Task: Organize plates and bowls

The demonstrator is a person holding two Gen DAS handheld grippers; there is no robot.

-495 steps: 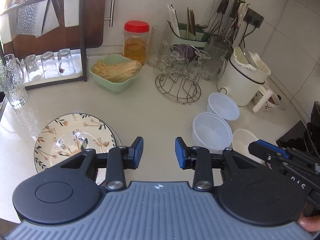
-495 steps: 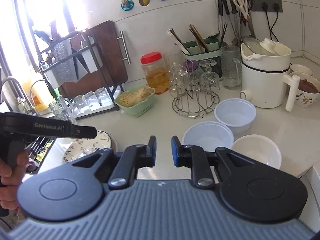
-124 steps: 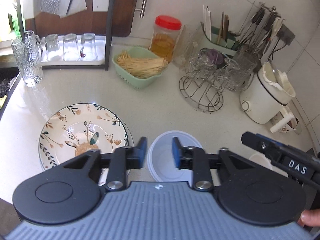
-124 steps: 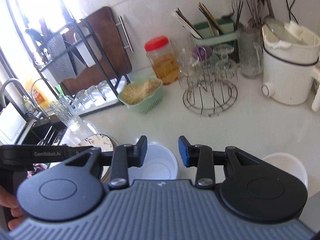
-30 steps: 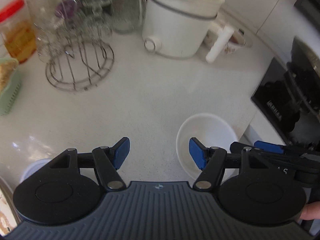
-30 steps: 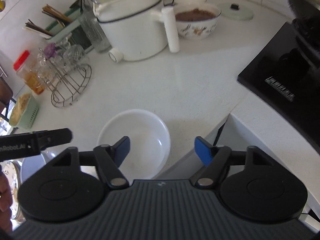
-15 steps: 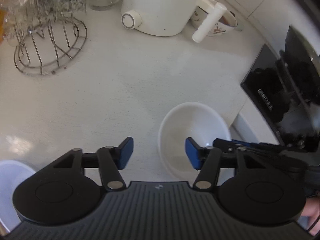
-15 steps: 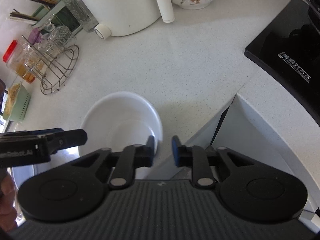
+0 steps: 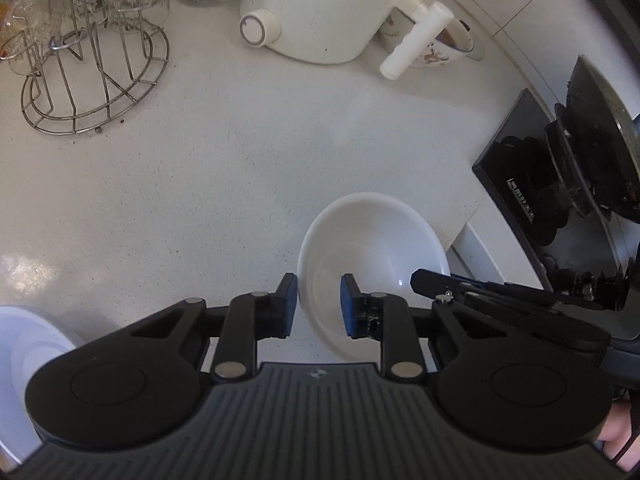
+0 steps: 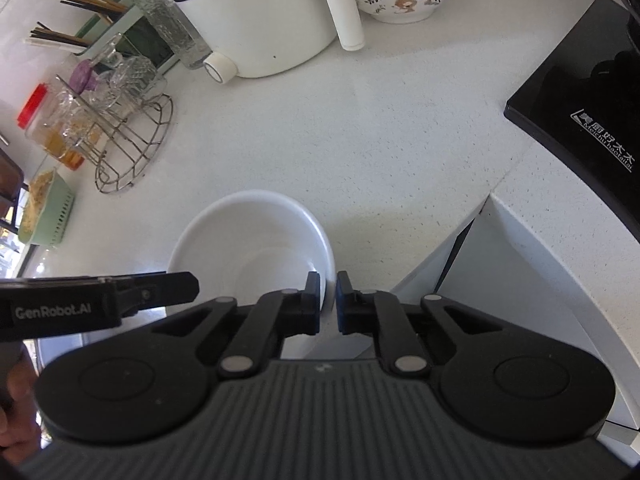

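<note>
White bowl (image 10: 256, 240) sits upright on the desk (image 10: 360, 140), mouth up, near the desk's front corner; round, so no long axis to record. Right tool (image 10: 328, 300): fingers nearly closed, pinching the bowl's near-right rim, one pad inside the wall, one outside. Left tool (image 9: 319, 306): fingers partly open, straddling the bowl's (image 9: 372, 256) near-left rim; contact with the pads cannot be confirmed. A second pale bowl (image 9: 24, 344) shows at the left edge, well apart. White electric pot (image 10: 256, 12) and wire glass rack (image 10: 132, 144) stand farther back.
</note>
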